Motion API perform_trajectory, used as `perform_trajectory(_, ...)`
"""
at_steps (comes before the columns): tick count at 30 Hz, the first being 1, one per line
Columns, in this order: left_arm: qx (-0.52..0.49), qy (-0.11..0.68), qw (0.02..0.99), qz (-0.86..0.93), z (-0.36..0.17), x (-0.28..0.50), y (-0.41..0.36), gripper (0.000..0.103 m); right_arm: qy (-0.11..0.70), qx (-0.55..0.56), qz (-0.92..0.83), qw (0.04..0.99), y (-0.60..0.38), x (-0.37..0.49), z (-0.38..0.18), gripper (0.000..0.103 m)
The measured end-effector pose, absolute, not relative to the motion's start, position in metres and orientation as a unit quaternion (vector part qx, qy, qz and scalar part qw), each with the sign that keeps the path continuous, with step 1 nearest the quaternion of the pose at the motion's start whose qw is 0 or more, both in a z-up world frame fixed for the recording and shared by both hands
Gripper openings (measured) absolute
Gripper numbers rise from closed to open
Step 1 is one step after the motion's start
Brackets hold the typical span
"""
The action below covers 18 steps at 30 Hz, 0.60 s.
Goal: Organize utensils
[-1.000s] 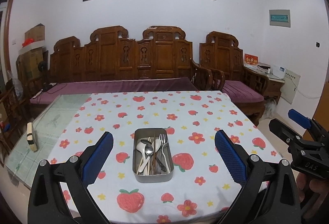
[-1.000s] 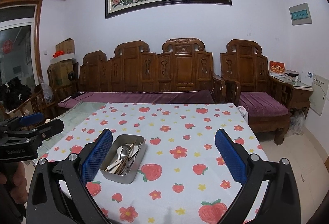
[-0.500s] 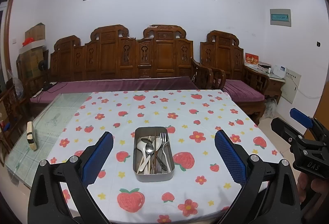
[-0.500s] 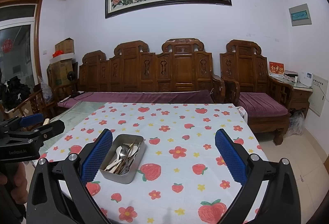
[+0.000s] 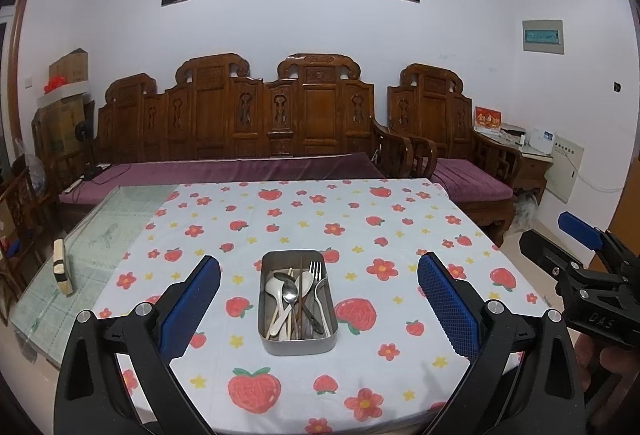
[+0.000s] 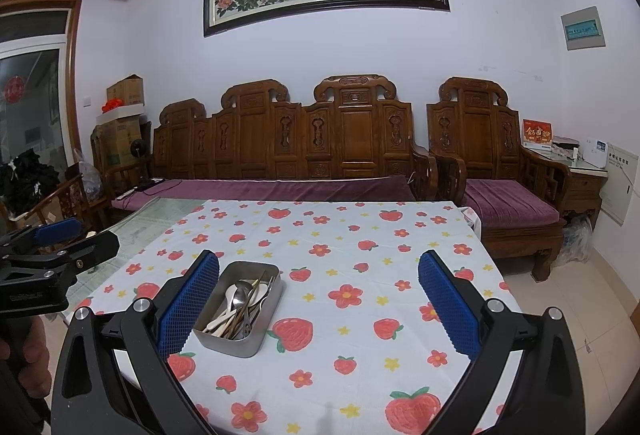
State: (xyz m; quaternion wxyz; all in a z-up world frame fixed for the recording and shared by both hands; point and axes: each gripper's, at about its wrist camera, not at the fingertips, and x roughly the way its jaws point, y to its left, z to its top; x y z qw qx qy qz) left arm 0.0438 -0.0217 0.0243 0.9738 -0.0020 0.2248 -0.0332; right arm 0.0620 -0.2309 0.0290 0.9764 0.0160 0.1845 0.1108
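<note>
A steel rectangular tin [image 5: 297, 346] [image 6: 256, 341] sits near the front of the table, on a white cloth printed with strawberries and flowers. Inside lie several utensils: white and metal spoons [image 5: 289, 292] [image 6: 236, 295], a fork [image 5: 316, 275] and brown chopsticks. My left gripper [image 5: 318, 309] hovers open just short of the tin, with its blue pads well apart and nothing between them. My right gripper [image 6: 318, 309] is open too, to the right of the tin, and its left pad [image 6: 188, 311] overlaps the tin's left side in the right wrist view.
The tablecloth [image 5: 360, 247] leaves a glass strip of table [image 5: 100, 235] bare on the left, where a small pale block [image 5: 62, 273] stands. A carved wooden sofa [image 5: 256, 123] and armchair [image 5: 448, 139] stand behind the table. A hand [image 6: 24, 347] holds the left gripper's handle.
Both grippers have stayed open. The views have shifted only slightly, and the tin and utensils have not moved.
</note>
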Motion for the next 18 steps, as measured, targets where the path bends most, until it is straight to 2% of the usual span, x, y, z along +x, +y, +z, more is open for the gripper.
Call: perform_trajectory(18,-0.001,0.222,0.975,-0.034,0.0296,0.0410,-0.0246,0.095,0.184,0.017,0.110,0.977,-0.2331,0.0612,0.0305,0.100)
